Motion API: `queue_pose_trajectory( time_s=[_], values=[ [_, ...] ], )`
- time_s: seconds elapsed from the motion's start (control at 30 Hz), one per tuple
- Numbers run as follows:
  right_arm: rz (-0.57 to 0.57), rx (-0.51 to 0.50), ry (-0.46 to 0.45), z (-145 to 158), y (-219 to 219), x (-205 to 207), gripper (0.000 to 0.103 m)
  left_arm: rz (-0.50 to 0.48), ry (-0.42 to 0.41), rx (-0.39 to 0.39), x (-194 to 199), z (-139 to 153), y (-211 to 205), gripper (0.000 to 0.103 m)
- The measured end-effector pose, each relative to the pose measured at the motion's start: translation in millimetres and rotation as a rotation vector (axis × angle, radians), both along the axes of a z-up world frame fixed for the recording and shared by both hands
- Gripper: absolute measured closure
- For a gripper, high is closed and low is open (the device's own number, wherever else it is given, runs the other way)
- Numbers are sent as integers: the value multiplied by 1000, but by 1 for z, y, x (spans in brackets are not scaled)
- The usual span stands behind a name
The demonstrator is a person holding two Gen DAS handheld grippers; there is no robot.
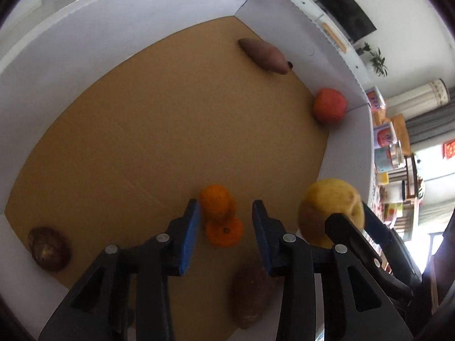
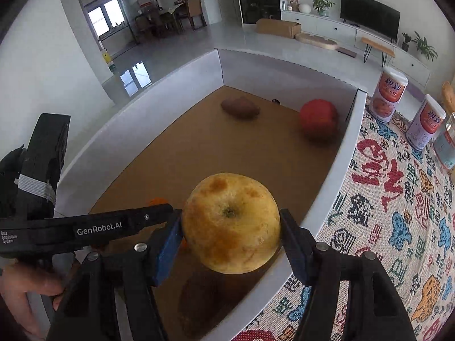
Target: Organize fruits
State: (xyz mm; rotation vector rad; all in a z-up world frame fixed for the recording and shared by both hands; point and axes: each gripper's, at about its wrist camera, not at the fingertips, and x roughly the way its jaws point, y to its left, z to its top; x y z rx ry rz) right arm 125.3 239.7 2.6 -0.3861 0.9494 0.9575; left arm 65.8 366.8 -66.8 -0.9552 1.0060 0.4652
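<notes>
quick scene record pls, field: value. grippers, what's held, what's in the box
container: white-walled box with brown cardboard floor
right gripper: shut on yellow apple, held above the box's near edge
left gripper: open, nothing between the pads, over the two oranges
far side of box: sweet potato, red fruit in the corner
near side of box: brown round root, dark brown item, blurred
outside box: patterned cloth, two cans

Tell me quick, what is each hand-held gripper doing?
Left hand-held gripper: open, holding nothing, above the oranges.
Right hand-held gripper: closed on the yellow apple.
</notes>
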Motion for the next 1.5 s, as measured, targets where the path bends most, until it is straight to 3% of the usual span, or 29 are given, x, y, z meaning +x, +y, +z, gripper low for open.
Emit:
queue_pose_trajectory(
  time_s=[0.07,0.1,0.17,0.23,0.33,0.4,0.43,0.5,0.57,0.63,0.8,0.97,1.27,1.5],
  values=[
    [-39,19,-36,0,-1,1,33,-19,-10,95,-6,14,-7,35],
    [-65,53,-48,5,-7,2,30,-34,-10,158,-10,23,-11,32],
    [-117,140,-47,23,-27,3,13,-72,-19,289,-23,45,-26,26],
    [-164,201,-83,46,-53,3,6,-114,-47,448,-39,71,-46,20],
    [-170,231,-136,80,-85,-6,0,-144,-62,676,-65,99,-82,7],
    [-182,205,-152,92,-100,-15,0,-153,-31,767,-79,107,-105,7],
    [-192,192,-140,94,-106,-19,0,-164,11,759,-85,106,-108,7],
    [-198,169,-90,90,-114,-31,0,-191,83,670,-89,103,-106,7],
    [-175,147,-29,77,-116,-48,0,-244,97,566,-100,101,-106,7],
    [-157,98,17,61,-113,-65,0,-261,114,525,-111,97,-104,7],
    [-102,37,118,41,-98,-104,0,-177,167,603,-130,105,-99,7],
    [-98,49,95,56,-92,-124,0,-130,152,589,-142,119,-91,7],
    [-108,30,47,65,-82,-127,0,-93,174,659,-141,122,-89,6],
    [-72,3,32,67,-78,-135,0,-74,164,618,-143,122,-81,6]
  ],
)
